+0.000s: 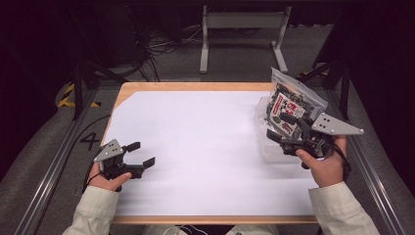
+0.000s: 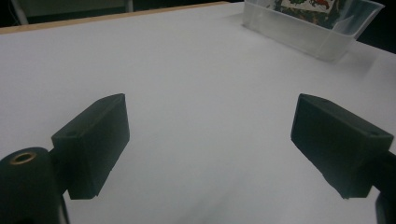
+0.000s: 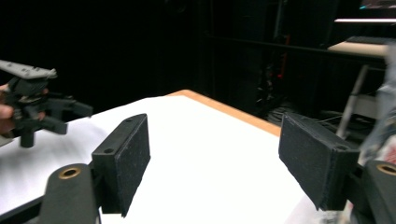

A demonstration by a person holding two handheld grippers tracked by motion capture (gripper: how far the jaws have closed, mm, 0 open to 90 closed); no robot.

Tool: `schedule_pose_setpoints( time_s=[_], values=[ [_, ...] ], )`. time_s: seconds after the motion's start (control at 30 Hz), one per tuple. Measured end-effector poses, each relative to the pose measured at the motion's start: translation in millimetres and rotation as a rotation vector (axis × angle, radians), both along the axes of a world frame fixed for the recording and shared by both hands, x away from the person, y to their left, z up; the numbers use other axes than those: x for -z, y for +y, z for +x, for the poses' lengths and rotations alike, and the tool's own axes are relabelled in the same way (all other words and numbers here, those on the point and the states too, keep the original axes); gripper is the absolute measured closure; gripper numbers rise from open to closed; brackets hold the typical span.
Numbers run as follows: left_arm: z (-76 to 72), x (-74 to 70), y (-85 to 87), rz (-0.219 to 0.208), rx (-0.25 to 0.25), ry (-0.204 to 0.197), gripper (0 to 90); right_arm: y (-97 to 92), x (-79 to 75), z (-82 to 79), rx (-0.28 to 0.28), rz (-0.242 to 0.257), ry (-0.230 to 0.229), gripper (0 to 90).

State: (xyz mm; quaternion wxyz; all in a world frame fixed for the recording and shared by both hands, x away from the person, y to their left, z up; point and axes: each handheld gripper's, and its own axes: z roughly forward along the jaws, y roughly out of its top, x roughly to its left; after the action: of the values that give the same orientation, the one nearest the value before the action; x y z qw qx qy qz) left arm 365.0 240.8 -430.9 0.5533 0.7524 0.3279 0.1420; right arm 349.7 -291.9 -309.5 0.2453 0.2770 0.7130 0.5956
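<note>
Looks like the bag of small parts [image 1: 288, 105] just got dropped upright into the clear tub [image 1: 266, 147] at the table's right edge, both the right gripper [image 1: 283, 128] and left gripper [image 1: 141, 153] are spread wide holding nothing, so next I'd back the right 1 off.

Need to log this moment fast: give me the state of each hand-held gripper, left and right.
Left hand-held gripper: open, nothing between its jaws, over the white table.
Right hand-held gripper: open, holding nothing, beside the clear bag.

Legible markings: one.
A dark numeral "4" [image 1: 90, 141] stands on the grey floor, left of the table [image 1: 195, 86].
</note>
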Motion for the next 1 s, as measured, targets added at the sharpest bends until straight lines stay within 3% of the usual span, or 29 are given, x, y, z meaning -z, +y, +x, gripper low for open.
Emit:
schedule_pose_setpoints(
  time_s=[0.13,0.3,0.6,0.77,1.0],
  values=[
    [-3.3,-1.9,-1.5,-0.007,0.016,0.013,12.1,5.6,12.9,-2.4,-0.026,0.006,0.020,24.8],
    [-6.1,-2.5,-1.7,-0.032,0.041,0.008,11.8,13.8,34.8,-5.1,-0.054,-0.005,0.051,23.6],
    [-13.7,2.4,0.6,-0.035,0.050,-0.009,11.5,21.3,68.7,-7.9,-0.077,-0.015,0.080,21.7],
    [-18.8,4.4,2.3,-0.049,0.055,-0.019,11.2,26.7,87.4,-10.3,-0.078,-0.053,0.079,21.7],
    [-21.7,6.9,2.3,-0.059,0.056,-0.021,10.6,32.3,100.4,-11.2,-0.087,-0.089,0.072,21.4]
  ],
)
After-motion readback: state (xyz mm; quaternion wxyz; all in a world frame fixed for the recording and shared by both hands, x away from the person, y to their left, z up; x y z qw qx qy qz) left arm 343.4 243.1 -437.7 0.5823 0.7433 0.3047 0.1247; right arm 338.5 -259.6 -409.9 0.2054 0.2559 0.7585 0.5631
